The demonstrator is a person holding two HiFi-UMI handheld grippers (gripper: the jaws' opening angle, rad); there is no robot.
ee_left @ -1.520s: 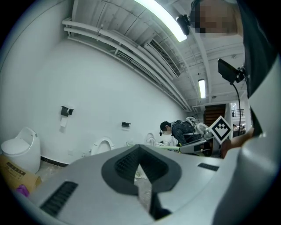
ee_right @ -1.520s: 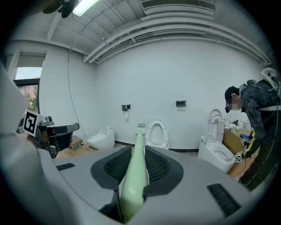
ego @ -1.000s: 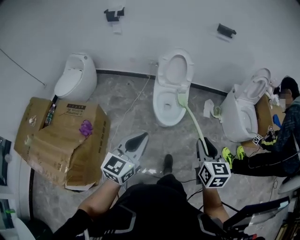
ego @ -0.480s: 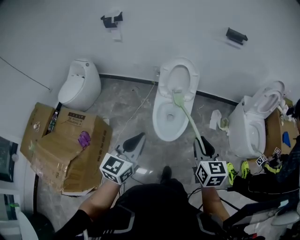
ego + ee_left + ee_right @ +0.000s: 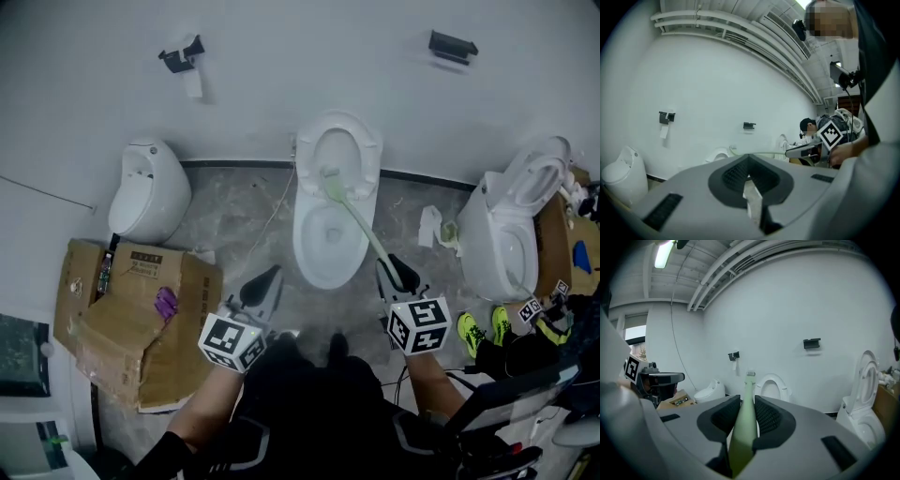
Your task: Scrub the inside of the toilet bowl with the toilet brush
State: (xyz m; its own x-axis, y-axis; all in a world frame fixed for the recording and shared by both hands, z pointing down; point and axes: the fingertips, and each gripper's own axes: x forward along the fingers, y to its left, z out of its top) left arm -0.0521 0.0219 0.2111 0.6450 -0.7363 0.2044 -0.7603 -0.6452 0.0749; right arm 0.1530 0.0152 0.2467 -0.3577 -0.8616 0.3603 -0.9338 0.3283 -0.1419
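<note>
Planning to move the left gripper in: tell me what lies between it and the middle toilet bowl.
Only bare floor, as the head view shows. The left gripper hangs with jaws shut, just short of the toilet bowl; a thin cable runs nearby.

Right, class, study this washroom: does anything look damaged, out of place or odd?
A flattened, torn cardboard box sprawls on the floor left of the middle toilet, and crumpled paper lies beside the right toilet.
</note>
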